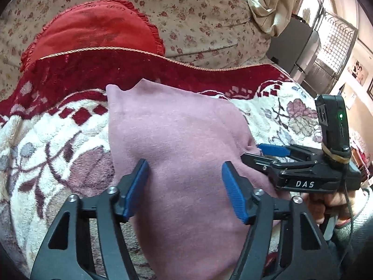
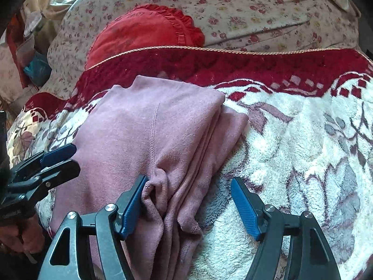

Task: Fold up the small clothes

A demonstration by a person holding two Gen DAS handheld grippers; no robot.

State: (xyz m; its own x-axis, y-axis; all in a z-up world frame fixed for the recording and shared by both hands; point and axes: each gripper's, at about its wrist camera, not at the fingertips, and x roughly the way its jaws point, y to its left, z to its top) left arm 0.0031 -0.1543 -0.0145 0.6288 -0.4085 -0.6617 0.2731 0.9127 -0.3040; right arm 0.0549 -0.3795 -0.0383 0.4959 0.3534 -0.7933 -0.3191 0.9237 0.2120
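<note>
A dusty-pink garment (image 1: 177, 135) lies folded on the fleece blanket (image 1: 53, 144), with its layered edges stacked along the right side (image 2: 223, 126). My left gripper (image 1: 185, 165) hovers open just over the near part of the cloth, nothing pinched between its blue pads. My right gripper (image 2: 190, 179) is also open; its left pad (image 2: 135, 200) rests against a bunched fold at the garment's near right edge, and the other pad stands over bare blanket. Each gripper shows in the other's view: the right one (image 1: 254, 151) at the cloth's right edge, the left one (image 2: 75, 157) at its left edge.
A red frilled cushion (image 1: 93, 30) lies behind the blanket's dark red border (image 2: 233, 63), on a floral sheet (image 1: 186, 4). A metal grille (image 1: 335, 35) stands far right. A person's hand (image 1: 331, 203) grips the right tool's handle. Clutter sits at the far left (image 2: 35, 70).
</note>
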